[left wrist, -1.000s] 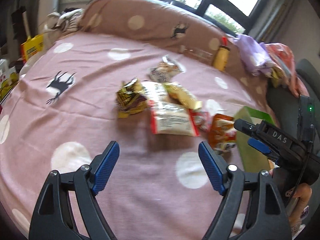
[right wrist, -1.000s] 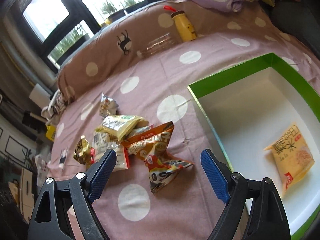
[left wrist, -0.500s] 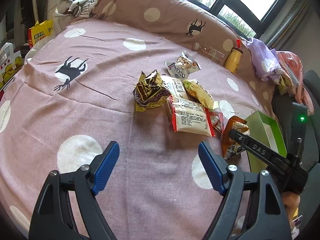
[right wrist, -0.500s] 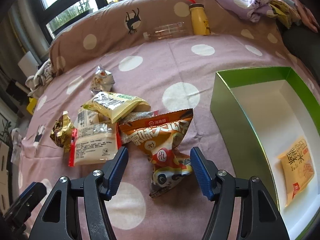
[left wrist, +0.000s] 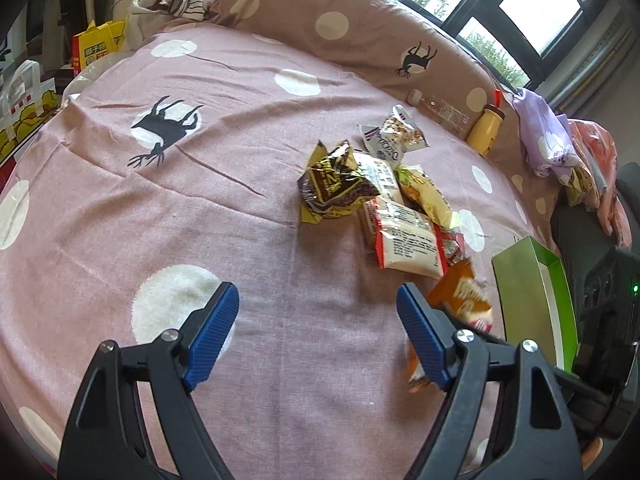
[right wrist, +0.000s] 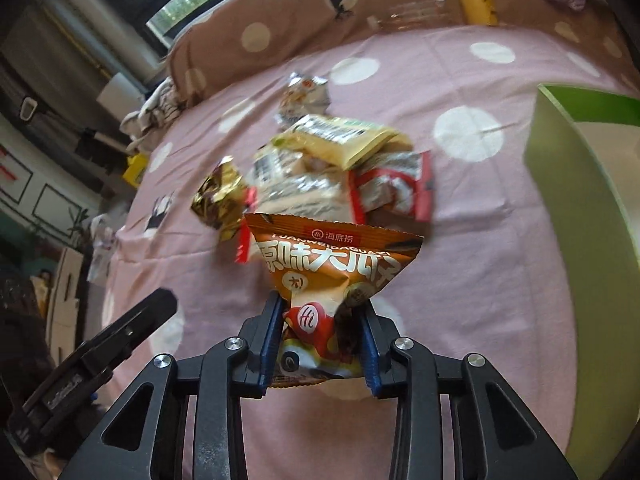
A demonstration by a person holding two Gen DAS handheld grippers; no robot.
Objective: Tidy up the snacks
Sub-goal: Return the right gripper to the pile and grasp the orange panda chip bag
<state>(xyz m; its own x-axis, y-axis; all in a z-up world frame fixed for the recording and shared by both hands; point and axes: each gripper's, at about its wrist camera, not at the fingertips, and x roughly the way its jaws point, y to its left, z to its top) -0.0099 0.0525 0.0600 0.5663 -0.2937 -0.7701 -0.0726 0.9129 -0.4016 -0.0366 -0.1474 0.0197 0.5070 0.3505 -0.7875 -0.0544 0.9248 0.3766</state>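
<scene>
Left wrist view: left gripper (left wrist: 318, 330) hangs wide open, nothing between its blue pads, over bare pink dotted bedspread (left wrist: 160, 208). Snack pile (left wrist: 380, 204) sits at 1 o'clock from it. Orange snack bag (left wrist: 460, 296) at 3 o'clock, just beside the right pad, partly hidden. Green box (left wrist: 532, 292) further right at 3 o'clock; only its outer wall and rim show here, so contents cannot be told.

Right wrist view: right gripper (right wrist: 320, 338) is clamped tight on the orange snack bag (right wrist: 332, 268), pads pinching its lower half, top fanned out above. Remaining packets (right wrist: 332, 168) lie at 12 o'clock, blurred. Green box (right wrist: 576, 208) at 3 o'clock, inside not visible.

Step, as I judge: grasp made, pick stage. Next move likely calls for lifting the bag clear, carrying it toward 3 o'clock over the box wall, then releasing inside.
</scene>
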